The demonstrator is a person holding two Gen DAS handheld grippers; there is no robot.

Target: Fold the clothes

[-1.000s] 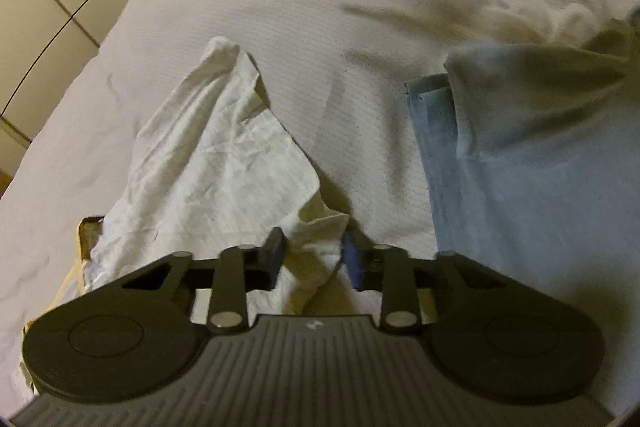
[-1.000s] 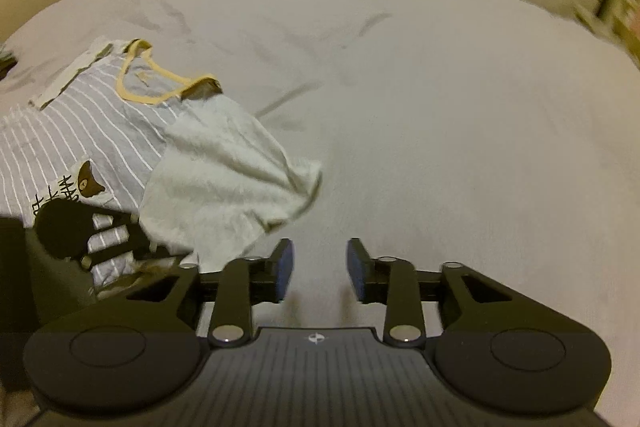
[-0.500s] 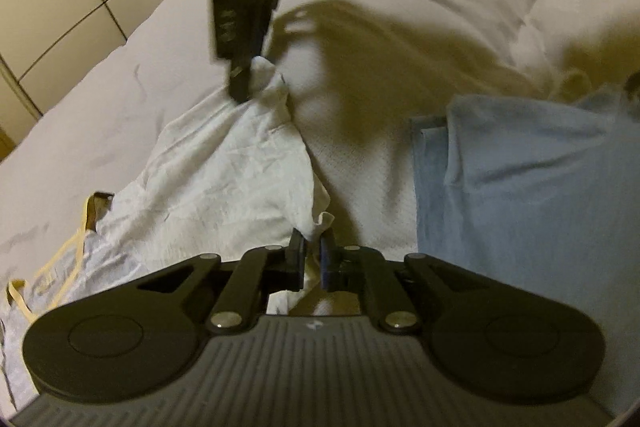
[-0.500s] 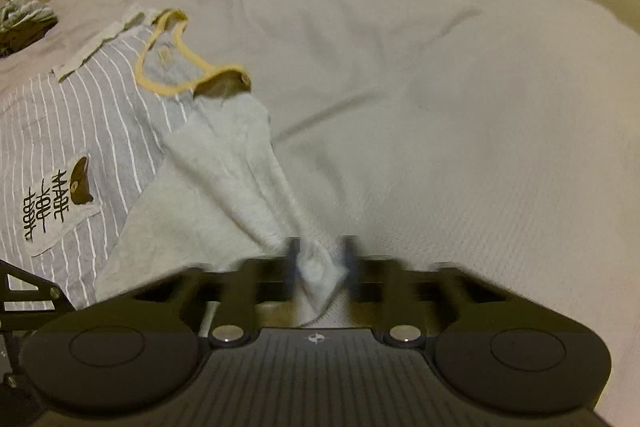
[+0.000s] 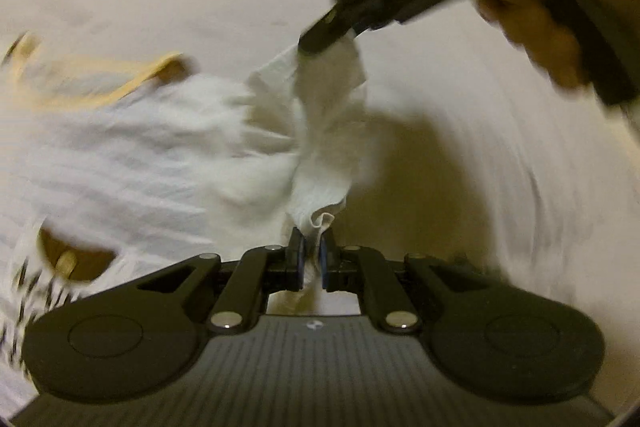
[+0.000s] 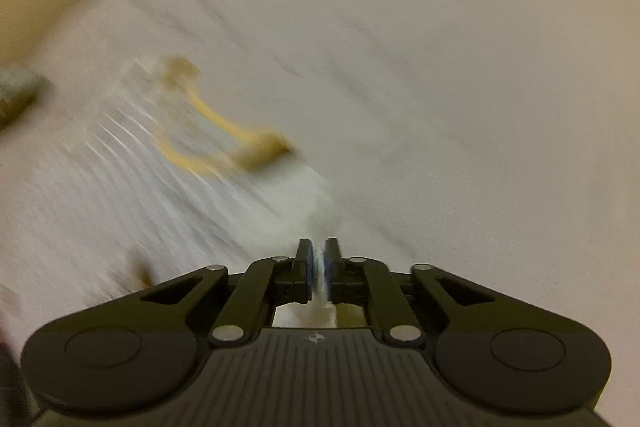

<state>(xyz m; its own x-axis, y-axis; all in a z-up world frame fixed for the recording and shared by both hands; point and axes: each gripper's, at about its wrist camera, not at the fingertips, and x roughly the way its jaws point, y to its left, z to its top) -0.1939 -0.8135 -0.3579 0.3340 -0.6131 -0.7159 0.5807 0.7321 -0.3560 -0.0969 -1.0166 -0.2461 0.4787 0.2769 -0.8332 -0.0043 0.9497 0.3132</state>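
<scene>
1. My left tongs (image 5: 311, 259) are clenched on one corner of the sleeve (image 5: 324, 131) of the striped T-shirt (image 5: 132, 155); my judgement is that this keeps the edge taut for folding.
2. My right tongs (image 6: 319, 269) pinch the sleeve's other corner, so both ends lift together.
3. The shirt lies on the bed (image 6: 440, 75), its sleeve raised and its yellow collar (image 6: 216, 143) blurred.
4. Count: one shirt, two tongs, one hand (image 5: 532, 3) visible; a dark blurred thing lies at the bed's edge.
</scene>
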